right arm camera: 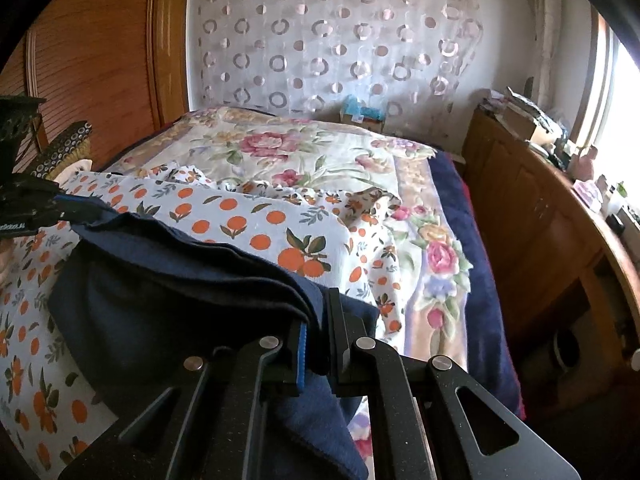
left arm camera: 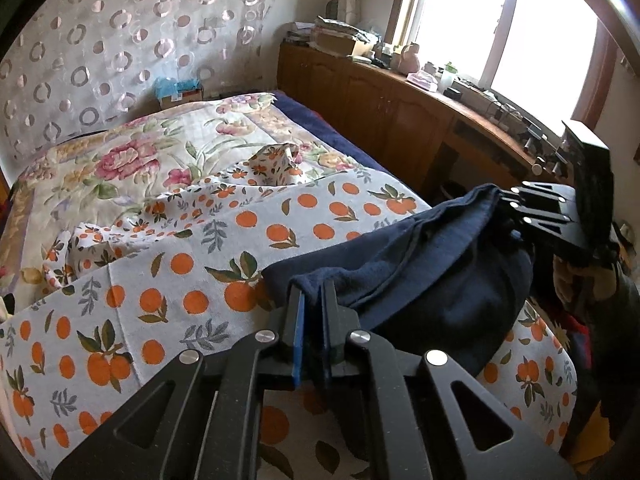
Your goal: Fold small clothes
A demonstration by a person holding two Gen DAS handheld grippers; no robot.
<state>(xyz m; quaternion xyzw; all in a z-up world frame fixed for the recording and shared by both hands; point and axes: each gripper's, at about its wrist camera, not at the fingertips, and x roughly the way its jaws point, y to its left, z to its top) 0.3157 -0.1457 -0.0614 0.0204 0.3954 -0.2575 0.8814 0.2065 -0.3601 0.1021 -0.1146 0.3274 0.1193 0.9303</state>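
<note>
- Orange-print sheet covers the bed; the navy garment hangs stretched above it between both claws.
- Left gripper pinches one garment corner, jaws nearly pressed together.
- Right gripper pinches the other corner likewise.

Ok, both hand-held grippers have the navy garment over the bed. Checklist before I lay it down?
1. Left hand-held gripper clamped on navy garment: ok.
2. Right hand-held gripper clamped on its edge: ok.
3. Garment spread flat between them: not ok, it sags bunched.
4. Orange-print sheet beneath is smooth: ok.
5. Crumpled orange-print cloth lies beyond the drop spot: ok.
6. Garment's hidden underside free of folds: cannot tell.
</note>
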